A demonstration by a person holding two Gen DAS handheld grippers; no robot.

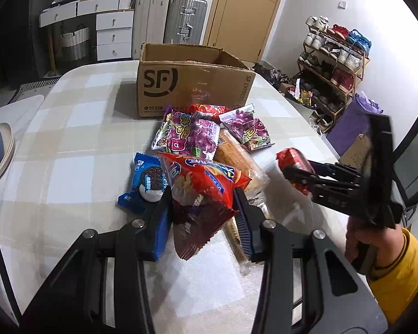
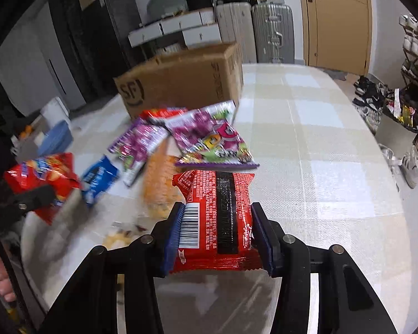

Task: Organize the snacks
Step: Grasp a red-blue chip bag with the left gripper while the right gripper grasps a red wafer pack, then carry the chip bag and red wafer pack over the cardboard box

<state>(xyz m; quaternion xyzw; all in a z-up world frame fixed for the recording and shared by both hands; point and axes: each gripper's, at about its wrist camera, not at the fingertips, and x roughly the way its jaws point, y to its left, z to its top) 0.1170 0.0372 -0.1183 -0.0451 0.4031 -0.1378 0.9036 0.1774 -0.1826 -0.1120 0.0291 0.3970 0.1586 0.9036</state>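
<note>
Careful: your left gripper [image 1: 202, 203] pinches the chip bag [image 1: 206, 186] by its crinkled middle, and your right gripper [image 2: 218, 233] clamps the red pack [image 2: 217, 217]. Both hang above the table [image 2: 334, 167], short of the box [image 1: 192, 80]; slick foil could slip out.

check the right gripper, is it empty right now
No, the right gripper is shut on a red snack packet, barcode side up, pinched between its blue pads above the checked tablecloth.
</note>
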